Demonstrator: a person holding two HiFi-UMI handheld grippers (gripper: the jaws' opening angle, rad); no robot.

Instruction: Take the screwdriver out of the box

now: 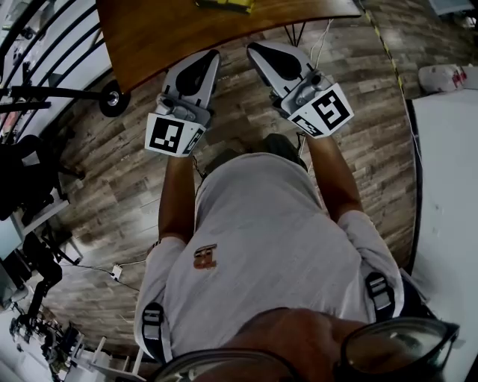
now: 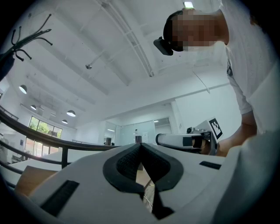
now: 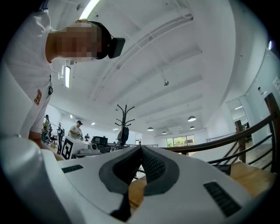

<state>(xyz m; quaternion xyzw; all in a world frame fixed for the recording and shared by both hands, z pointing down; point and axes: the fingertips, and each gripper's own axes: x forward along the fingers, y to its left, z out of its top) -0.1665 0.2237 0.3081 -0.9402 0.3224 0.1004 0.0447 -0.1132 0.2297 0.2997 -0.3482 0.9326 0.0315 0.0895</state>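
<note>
No screwdriver shows in any view. A yellow-green object (image 1: 224,4) lies on the brown wooden table (image 1: 187,30), cut off by the top edge of the head view; I cannot tell if it is the box. My left gripper (image 1: 209,58) (image 2: 140,144) is held at the table's near edge. Its jaws meet at the tips with nothing between them. My right gripper (image 1: 255,49) (image 3: 141,148) is beside it, also shut and empty. Both point slightly upward, toward the table. Each gripper view shows the other gripper to its side.
Wood-plank floor lies below the person's white shirt. Black railings (image 1: 45,45) and dark equipment stand at the left. A white surface (image 1: 448,186) runs along the right. A coat stand (image 3: 124,113) and people (image 3: 78,129) are far off in the hall.
</note>
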